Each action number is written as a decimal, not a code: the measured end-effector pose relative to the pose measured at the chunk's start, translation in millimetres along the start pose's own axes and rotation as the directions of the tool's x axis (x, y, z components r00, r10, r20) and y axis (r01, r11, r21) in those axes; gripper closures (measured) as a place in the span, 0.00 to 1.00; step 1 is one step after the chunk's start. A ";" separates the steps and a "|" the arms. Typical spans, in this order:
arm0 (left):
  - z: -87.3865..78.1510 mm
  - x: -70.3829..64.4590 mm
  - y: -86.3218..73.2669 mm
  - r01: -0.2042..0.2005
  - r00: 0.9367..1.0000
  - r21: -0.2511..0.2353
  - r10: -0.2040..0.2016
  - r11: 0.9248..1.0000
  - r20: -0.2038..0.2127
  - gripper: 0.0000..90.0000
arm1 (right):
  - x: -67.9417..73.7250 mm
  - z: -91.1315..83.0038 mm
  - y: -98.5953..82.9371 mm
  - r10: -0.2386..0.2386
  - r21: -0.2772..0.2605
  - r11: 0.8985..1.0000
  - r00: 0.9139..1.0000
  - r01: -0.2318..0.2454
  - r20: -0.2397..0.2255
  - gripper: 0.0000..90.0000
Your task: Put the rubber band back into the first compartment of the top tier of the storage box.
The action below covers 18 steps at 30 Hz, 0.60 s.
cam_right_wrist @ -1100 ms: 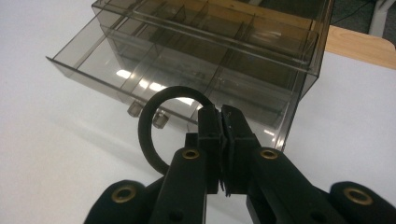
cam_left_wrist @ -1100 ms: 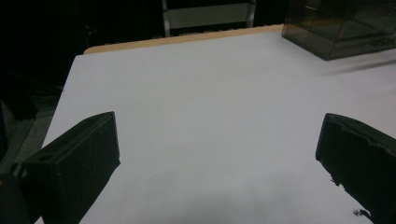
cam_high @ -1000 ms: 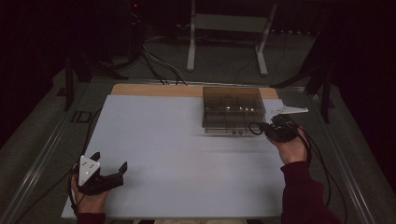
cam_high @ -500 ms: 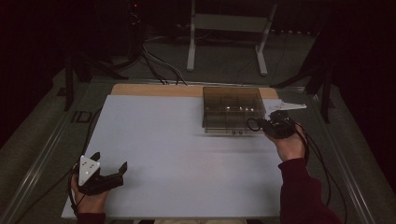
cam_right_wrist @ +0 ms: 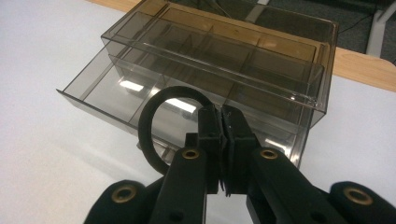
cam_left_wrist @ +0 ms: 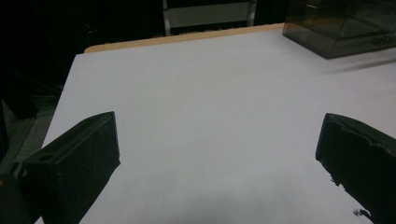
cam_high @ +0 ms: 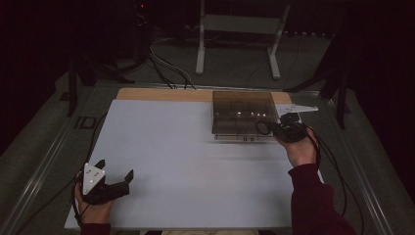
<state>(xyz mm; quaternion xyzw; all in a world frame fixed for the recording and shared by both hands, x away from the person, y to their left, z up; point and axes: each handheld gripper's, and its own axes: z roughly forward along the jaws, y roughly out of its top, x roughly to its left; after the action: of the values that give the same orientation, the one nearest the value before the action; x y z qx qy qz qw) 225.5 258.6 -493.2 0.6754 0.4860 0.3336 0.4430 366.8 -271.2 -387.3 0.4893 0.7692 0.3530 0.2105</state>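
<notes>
High view: the right claw [cam_high: 272, 130] sits at the front right corner of a smoky clear box [cam_high: 243, 113] that stands at the far right of the white bench [cam_high: 195, 161]. A black ring [cam_high: 264, 128] pokes out from the claw toward the box front. The left claw [cam_high: 115, 182] rests near the front left edge of the bench, well apart from the box, its jaws spread with nothing between them.

Right gripper view: the right claw [cam_right_wrist: 221, 122] is pressed together, pinching the ring [cam_right_wrist: 148, 126] by its edge; the loop stands out to the left of the jaws. Just beyond it the box [cam_right_wrist: 261, 56] shows divided compartments, and its lower drawer [cam_right_wrist: 100, 93] is pulled partway out toward the claw. The ring hangs over the open drawer's front; whether it touches the drawer I cannot tell.

Left gripper view: the left claw [cam_left_wrist: 217, 144] has its jaws wide apart over bare bench [cam_left_wrist: 205, 93], with the box [cam_left_wrist: 341, 23] at the far upper right.
</notes>
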 end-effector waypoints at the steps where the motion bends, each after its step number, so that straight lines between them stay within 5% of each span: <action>1: 0.0 0.0 0.0 0.000 1.000 0.000 0.000 1.000 0.000 0.01 | 0.0 0.0 0.0 0.000 0.000 1.000 1.000 0.000 0.000 0.98; 18: 0.0 -0.2 -0.1 -0.002 1.000 0.003 0.002 1.000 0.000 0.01 | 7.2 10.3 10.3 0.004 -0.007 1.000 1.000 -0.004 -0.007 0.98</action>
<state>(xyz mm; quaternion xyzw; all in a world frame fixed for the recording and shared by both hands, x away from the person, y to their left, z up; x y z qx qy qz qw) 225.4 258.4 -493.3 0.6767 0.4857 0.3332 0.4418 376.8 -258.5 -386.3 0.4888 0.7677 0.3580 0.2087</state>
